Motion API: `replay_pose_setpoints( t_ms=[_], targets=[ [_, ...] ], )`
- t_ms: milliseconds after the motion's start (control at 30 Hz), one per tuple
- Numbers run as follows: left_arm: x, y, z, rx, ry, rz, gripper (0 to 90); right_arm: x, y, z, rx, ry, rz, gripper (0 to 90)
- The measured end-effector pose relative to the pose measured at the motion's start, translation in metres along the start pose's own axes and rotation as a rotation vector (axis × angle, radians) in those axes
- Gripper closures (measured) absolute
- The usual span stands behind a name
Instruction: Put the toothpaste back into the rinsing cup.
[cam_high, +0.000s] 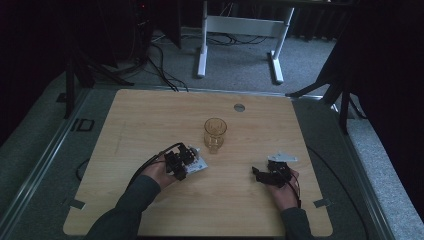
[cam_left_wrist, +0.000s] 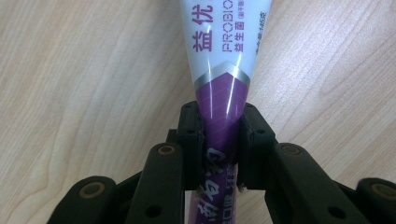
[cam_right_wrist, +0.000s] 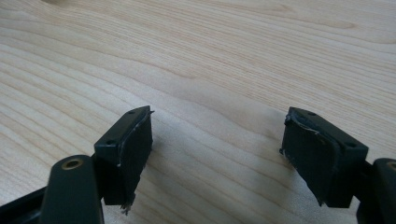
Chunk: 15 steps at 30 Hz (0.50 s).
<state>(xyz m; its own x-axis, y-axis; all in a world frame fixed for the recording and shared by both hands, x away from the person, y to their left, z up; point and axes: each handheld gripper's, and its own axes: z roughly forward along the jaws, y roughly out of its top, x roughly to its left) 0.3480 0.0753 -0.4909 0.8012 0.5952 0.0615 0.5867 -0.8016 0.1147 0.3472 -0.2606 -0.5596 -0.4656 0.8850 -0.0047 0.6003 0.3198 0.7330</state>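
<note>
Purple and white plastic marks the tube (cam_left_wrist: 219, 70), whose white part carries the letters "PROBIO" beside blue Chinese characters, with a silver chevron band where the white meets the purple. The left gripper (cam_left_wrist: 219, 140) has its black jaws closed on the tube's purple end, pads pressing both sides, and the tube stretches away from them over the pale wood-grain table (cam_left_wrist: 84, 93). From the high view the left gripper (cam_high: 181, 161) sits near the table's middle, with the tube (cam_high: 197, 165) just short of an amber glass mug (cam_high: 215, 133). Well apart to the right, the right gripper (cam_right_wrist: 217, 154) rests with jaws spread wide over bare wood, nothing between them, with free room all around.
</note>
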Motion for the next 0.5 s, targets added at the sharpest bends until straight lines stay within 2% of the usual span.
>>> replay_pose_setpoints(
  t_ms=[500],
  targets=[
    [0.007,0.001,-0.015,-0.063,0.017,-0.043,74.3,0.0,0.0,0.0,0.0,-0.001,-0.001,24.1]
  ],
)
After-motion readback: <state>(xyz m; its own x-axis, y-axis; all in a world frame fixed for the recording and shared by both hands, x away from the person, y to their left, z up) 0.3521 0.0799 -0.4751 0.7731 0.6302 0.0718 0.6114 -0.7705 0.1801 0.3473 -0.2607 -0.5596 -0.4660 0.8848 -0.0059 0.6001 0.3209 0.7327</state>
